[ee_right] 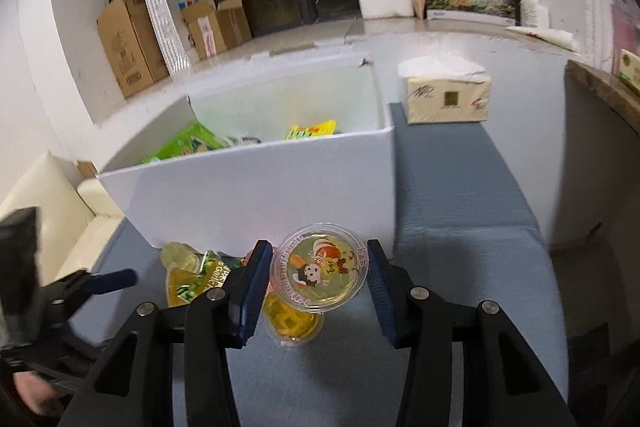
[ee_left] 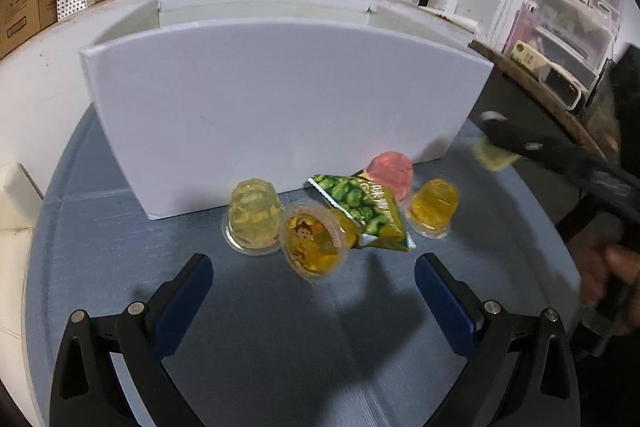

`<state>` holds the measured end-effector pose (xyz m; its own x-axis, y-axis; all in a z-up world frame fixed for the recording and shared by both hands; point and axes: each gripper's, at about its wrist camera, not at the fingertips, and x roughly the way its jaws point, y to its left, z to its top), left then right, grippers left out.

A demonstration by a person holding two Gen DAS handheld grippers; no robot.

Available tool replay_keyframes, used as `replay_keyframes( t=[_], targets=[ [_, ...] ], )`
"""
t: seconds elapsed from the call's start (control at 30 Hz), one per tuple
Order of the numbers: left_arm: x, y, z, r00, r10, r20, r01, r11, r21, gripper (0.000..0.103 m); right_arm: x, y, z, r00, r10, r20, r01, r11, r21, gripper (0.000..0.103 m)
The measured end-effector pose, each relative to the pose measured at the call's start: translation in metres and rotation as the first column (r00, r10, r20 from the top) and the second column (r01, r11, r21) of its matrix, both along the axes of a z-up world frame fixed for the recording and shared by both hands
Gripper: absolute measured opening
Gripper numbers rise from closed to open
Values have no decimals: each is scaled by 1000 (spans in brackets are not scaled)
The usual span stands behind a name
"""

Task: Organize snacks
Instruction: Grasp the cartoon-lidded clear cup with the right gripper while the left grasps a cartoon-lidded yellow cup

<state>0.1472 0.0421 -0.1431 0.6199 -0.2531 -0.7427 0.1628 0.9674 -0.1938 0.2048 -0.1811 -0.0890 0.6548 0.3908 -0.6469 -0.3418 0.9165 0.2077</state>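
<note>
The right tongs (ee_right: 318, 289) grip a jelly cup (ee_right: 319, 269) at frame centre; the left tongs (ee_left: 314, 297) gape empty. Carry it level over the white box (ee_right: 256, 187) wall above, then release.

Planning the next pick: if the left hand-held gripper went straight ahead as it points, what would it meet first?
Probably the tipped jelly cup, lying just ahead between its open fingers, before the snack bag; depth is uncertain.
</note>
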Motion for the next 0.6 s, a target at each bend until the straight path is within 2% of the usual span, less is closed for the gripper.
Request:
replay_keyframes(
  t=[0.13, 0.17, 0.23, 0.3, 0.43, 0.47, 0.5, 0.6],
  targets=[
    [11, 0, -5, 1000, -1, -15, 0, 1000, -27, 103, -9, -10, 6, 1000, -15, 14, 15, 1000, 14, 51],
    [13, 2, -7, 1000, 16, -22, -17, 999, -37, 100, -10, -11, 6, 1000, -18, 16, 18, 1000, 17, 51],
    [16, 5, -9, 999, 37, -37, -39, 997, -63, 84, -12, -12, 6, 1000, -18, 14, 18, 1000, 21, 51],
    [16, 7, -8, 998, 52, -32, -53, 997, -58, 75, -12, -12, 5, 1000, -17, 10, 17, 1000, 25, 51],
    [16, 10, -9, 999, 42, -32, -44, 997, -65, 72, -14, -9, 5, 1000, -6, 10, 6, 1000, 27, 51],
    [15, 10, -8, 999, 25, -31, -28, 996, -80, 65, -15, -9, 5, 1000, -4, 10, 4, 1000, 27, 51],
    [14, 10, -9, 999, 3, -34, -6, 996, -94, 49, -16, -8, 4, 1000, 1, 8, -1, 1000, 28, 51],
    [10, 5, -7, 999, -37, -27, 34, 994, -99, 35, -18, -6, 4, 1000, 5, 10, -6, 1000, 28, 51]
  ],
)
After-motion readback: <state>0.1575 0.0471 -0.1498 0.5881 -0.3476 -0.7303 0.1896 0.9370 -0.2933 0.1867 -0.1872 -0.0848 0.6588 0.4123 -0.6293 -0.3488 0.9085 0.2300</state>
